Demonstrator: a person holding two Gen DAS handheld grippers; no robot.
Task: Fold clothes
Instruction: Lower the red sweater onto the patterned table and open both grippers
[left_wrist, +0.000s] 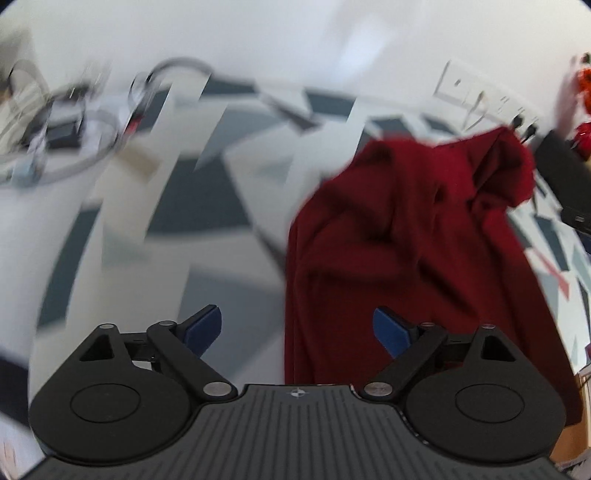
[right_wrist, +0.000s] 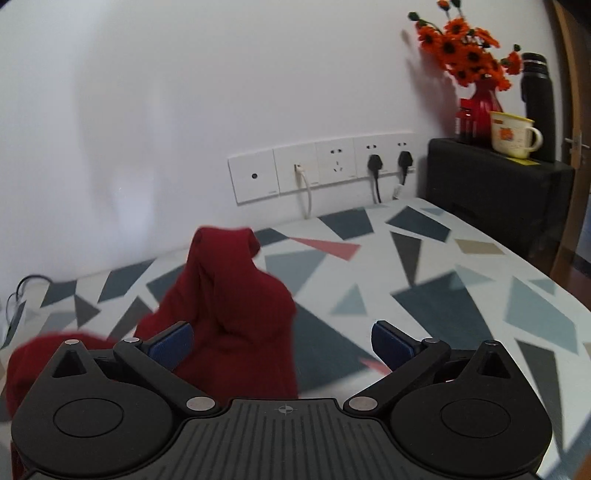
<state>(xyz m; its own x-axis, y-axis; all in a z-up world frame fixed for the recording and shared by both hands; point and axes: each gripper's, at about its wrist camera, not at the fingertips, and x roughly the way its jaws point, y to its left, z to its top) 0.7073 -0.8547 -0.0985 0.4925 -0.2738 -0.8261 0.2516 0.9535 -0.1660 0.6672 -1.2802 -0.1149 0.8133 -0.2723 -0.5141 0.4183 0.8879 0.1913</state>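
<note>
A dark red garment (left_wrist: 413, 236) lies rumpled on a table with a grey, white and red triangle-pattern cover (left_wrist: 207, 206). My left gripper (left_wrist: 297, 328) is open and empty, just above the garment's near left edge; the view is motion-blurred. In the right wrist view the red garment (right_wrist: 236, 299) is bunched in a heap at the left. My right gripper (right_wrist: 282, 341) is open and empty, with its left finger over the heap and its right finger over bare table cover (right_wrist: 443, 295).
Wall sockets (right_wrist: 321, 168) with plugged cables sit behind the table. A black cabinet (right_wrist: 495, 192) at the right carries a red vase of orange flowers (right_wrist: 476, 70), a mug (right_wrist: 513, 134) and a black flask (right_wrist: 537, 103). Cables and small devices (left_wrist: 59, 125) lie at the far left.
</note>
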